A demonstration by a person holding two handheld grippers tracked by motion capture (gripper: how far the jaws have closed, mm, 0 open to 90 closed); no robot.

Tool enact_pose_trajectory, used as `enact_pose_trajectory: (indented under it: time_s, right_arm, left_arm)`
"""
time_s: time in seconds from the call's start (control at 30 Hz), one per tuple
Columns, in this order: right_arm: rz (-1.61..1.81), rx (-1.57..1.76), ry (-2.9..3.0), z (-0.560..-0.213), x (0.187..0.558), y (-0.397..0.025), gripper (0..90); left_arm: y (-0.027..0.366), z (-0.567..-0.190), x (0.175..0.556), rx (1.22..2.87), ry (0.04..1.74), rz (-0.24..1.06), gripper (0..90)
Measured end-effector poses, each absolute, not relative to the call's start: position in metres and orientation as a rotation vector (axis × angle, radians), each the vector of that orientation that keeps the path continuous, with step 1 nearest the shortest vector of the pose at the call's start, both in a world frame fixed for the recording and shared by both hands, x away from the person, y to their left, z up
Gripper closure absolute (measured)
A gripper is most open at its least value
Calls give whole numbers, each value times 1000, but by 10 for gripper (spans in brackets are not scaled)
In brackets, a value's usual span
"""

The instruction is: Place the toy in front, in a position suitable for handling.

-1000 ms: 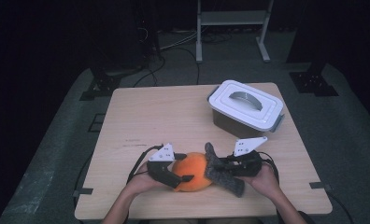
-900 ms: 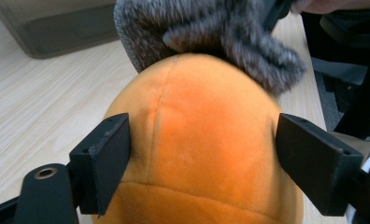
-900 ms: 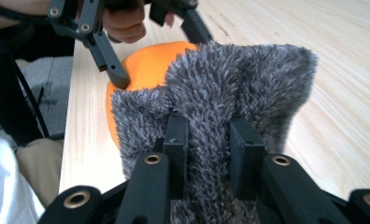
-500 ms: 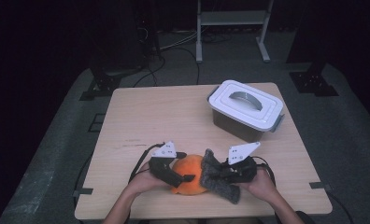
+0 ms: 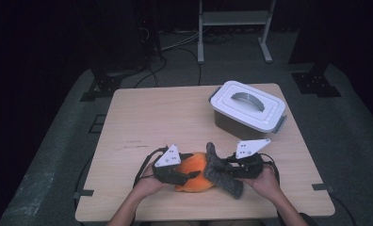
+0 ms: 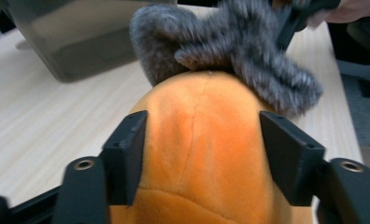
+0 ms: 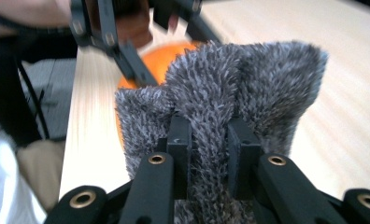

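An orange plush toy [image 5: 194,170] lies near the table's front edge, with a fuzzy grey cloth [image 5: 220,170] leaning across its right side. My left gripper [image 5: 187,175] comes in from the left and is shut on the orange plush [image 6: 199,140], its jaws pressing both flanks. From the right, my right gripper [image 5: 224,167] pinches a fold of the grey cloth [image 7: 234,93] between its jaws. In the left gripper view the grey cloth [image 6: 230,51] drapes over the plush's far end. The orange plush [image 7: 157,56] peeks out behind the cloth in the right gripper view.
A grey lidded plastic box [image 5: 247,109] with a handle stands at the table's back right. The wooden table [image 5: 166,117] is bare at the left and middle. Hands hold both grippers at the front edge. Dark floor with cables and a metal stand lies beyond.
The right gripper has pulled the grey cloth closer over the plush, and both grippers have shifted slightly left together with the plush.
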State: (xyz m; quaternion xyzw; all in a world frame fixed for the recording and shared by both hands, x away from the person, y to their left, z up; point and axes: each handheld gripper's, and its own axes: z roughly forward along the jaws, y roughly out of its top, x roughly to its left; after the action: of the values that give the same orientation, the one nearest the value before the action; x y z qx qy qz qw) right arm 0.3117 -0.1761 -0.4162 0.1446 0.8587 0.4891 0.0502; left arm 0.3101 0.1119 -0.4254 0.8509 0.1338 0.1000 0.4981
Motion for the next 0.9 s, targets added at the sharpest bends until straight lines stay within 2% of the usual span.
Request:
enact_pose_trajectory:
  time_s: [0.1,0.17,0.3,0.37,0.63,0.9]
  right_arm:
    - [1490,437,2641,-422,312,-171,731]
    - [1475,421,2644,-422,310,-169,731]
    - [1475,421,2651,-423,309,-170,730]
    - [1461,434,2663,-425,310,-171,729]
    - [1423,535,2715,-434,319,-181,731]
    - [1547,444,2605,-417,310,-173,731]
  left_arm:
    - [113,-425,312,2058,350,207,212]
    - [113,-423,312,2057,348,211,178]
    - [115,-427,312,2086,319,227,279]
    - [118,-429,313,2087,333,208,302]
    - [132,-433,317,2072,353,151,308]
    - [126,-432,311,2091,284,169,303]
